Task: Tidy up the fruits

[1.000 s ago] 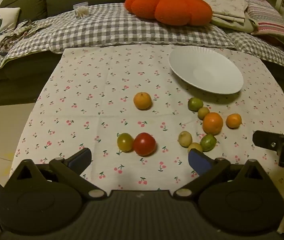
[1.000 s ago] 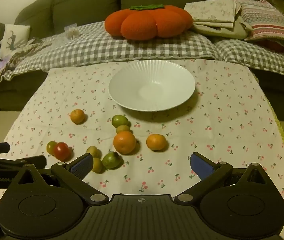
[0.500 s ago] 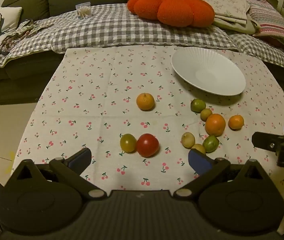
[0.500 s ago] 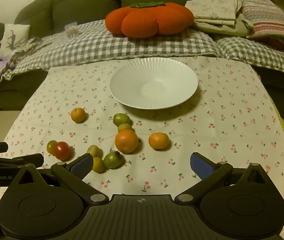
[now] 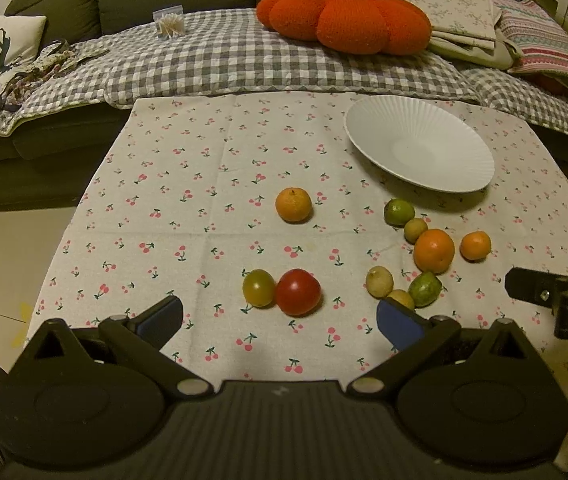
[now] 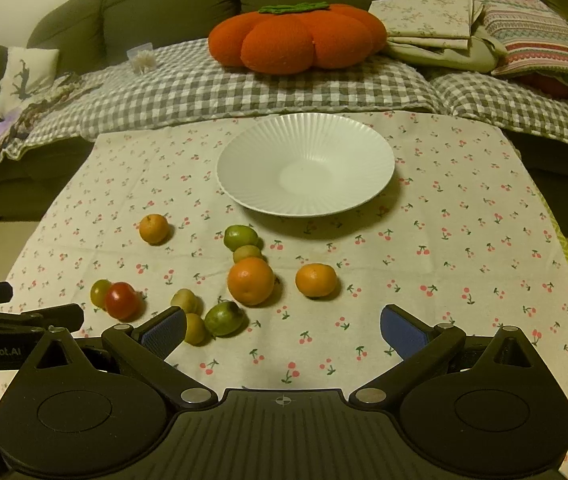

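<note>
Several fruits lie loose on the cherry-print tablecloth (image 5: 204, 184). A red tomato (image 5: 297, 291) touches a yellow-green tomato (image 5: 258, 287) just ahead of my open, empty left gripper (image 5: 280, 320). A small orange (image 5: 293, 204) lies farther back. A big orange (image 6: 250, 281), a mandarin (image 6: 315, 279) and several small green and yellow fruits, one of them a lime (image 6: 224, 319), lie ahead of my open, empty right gripper (image 6: 282, 330). An empty white ribbed plate (image 6: 240, 152) stands behind them; it also shows in the left wrist view (image 5: 471, 156).
A sofa with a grey checked blanket (image 6: 188, 88) runs along the table's far edge. On it lie an orange pumpkin cushion (image 6: 295, 36), folded cloths and striped pillows (image 6: 531, 32). The floor (image 5: 0, 264) shows left of the table.
Both grippers have moved slightly forward over the table. The fruits and the plate have not moved. Both grippers stay open.
</note>
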A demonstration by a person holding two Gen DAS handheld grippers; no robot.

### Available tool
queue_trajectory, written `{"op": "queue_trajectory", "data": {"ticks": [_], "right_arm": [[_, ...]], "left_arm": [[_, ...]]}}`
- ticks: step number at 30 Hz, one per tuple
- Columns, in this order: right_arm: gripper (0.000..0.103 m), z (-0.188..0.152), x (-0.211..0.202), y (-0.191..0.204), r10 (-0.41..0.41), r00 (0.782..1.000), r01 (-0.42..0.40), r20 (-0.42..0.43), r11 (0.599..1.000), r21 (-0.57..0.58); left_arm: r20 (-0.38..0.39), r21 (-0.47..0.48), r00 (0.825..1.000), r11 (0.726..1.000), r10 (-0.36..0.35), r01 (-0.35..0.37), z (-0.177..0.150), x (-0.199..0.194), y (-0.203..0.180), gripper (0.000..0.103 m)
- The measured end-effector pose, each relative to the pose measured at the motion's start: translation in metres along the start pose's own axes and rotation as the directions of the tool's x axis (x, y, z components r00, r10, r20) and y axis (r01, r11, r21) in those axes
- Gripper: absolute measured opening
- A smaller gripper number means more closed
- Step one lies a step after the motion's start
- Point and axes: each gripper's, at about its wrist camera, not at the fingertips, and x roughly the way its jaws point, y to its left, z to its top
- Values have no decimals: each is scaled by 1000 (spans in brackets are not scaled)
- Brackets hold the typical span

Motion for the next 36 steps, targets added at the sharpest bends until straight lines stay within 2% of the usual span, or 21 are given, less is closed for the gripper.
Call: {"op": "queue_trajectory", "data": {"ticks": [20,27,31,36], "right_arm": [[103,-1,2,0,-15,1000,15,13,1000,-3],[103,-1,8,-4,-23,1000,23,8,1000,11],[103,-2,13,-8,-35,999,35,7,999,17],[103,-2,22,-16,-40,999,40,3,998,46]], "left_arm": [[-4,16,1000,1000,-10,11,-2,5,-1,102],[-55,-24,998,999,-33,31,-1,16,6,102],[-52,-31,999,999,-9,7,0,22,11,102],[-52,-87,998,996,-28,23,4,25,25,102]]}}
